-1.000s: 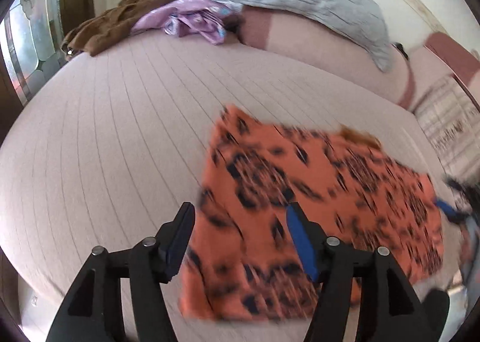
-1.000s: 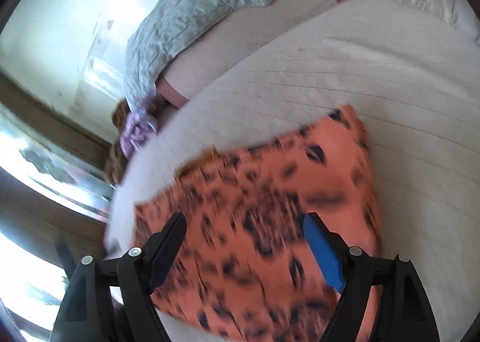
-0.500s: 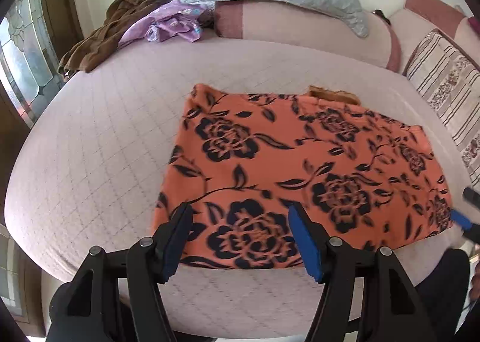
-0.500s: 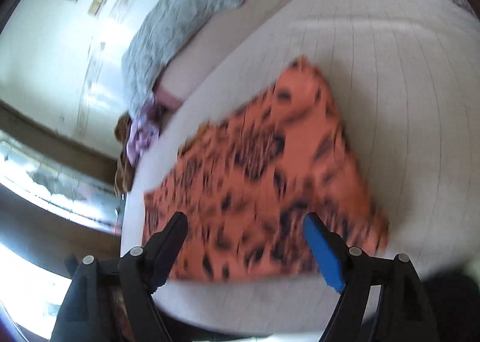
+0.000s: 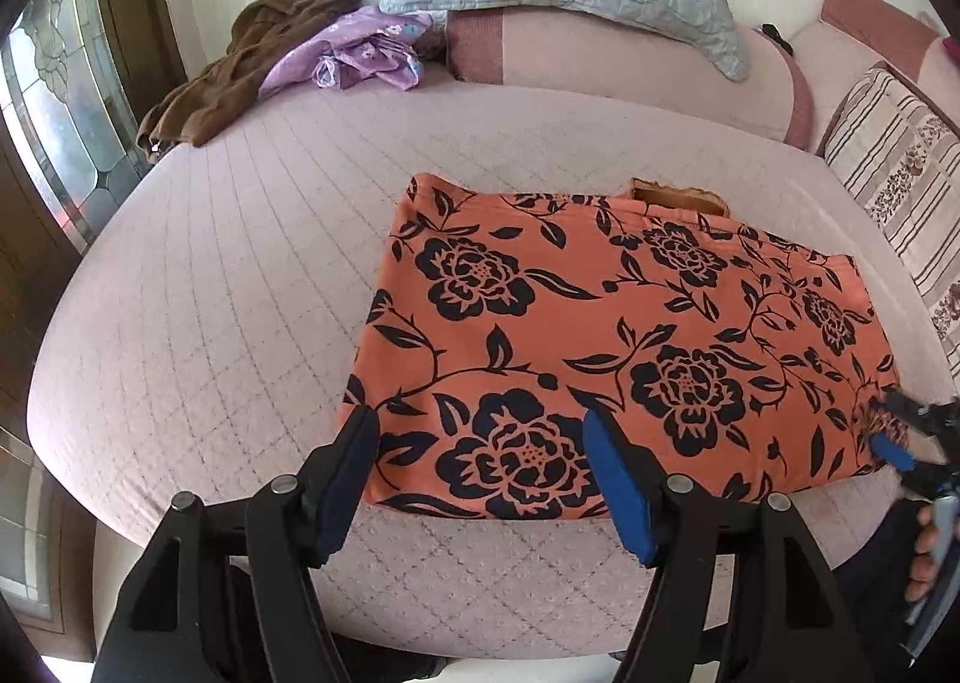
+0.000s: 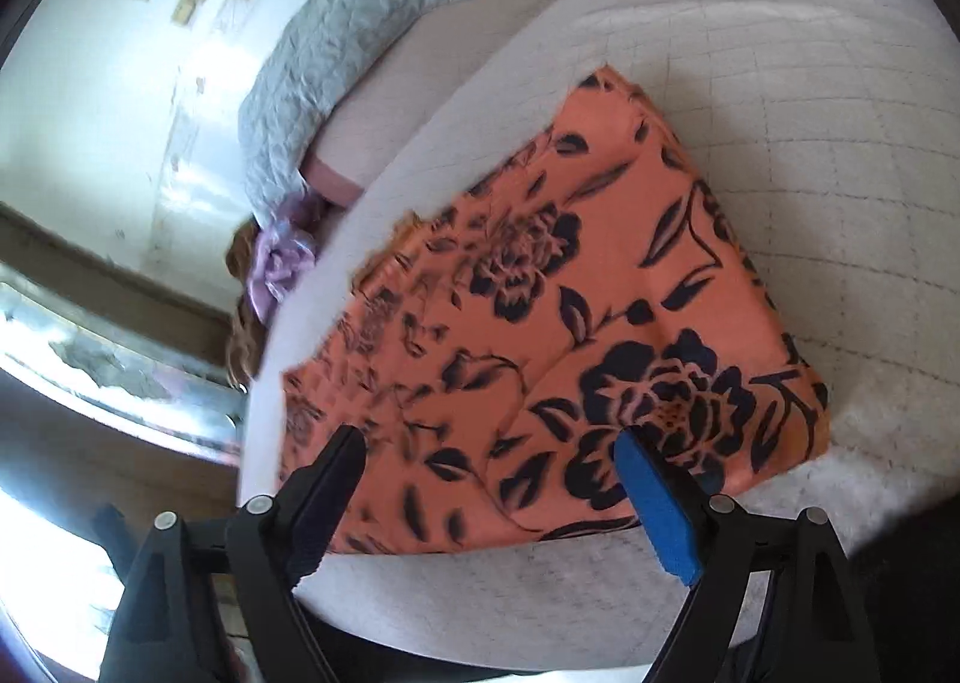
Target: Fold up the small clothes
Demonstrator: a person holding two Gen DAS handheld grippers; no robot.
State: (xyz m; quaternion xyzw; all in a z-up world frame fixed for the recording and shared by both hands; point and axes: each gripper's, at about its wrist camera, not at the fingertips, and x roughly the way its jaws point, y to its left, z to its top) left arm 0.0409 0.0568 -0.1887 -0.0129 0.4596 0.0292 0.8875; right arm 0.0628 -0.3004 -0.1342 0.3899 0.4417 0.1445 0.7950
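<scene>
Partly blurred right gripper [image 5: 894,431] at frame's right edge | orange floral cloth [image 5: 630,347] flat on bed [image 5: 240,293] | both grippers opening, left gripper [image 5: 480,479] grasping nothing.

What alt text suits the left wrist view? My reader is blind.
An orange cloth with black flowers lies flat on a pale quilted bed. The left gripper hovers at its near edge, jaws opening and empty; brown and purple clothes are heaped behind.
</scene>
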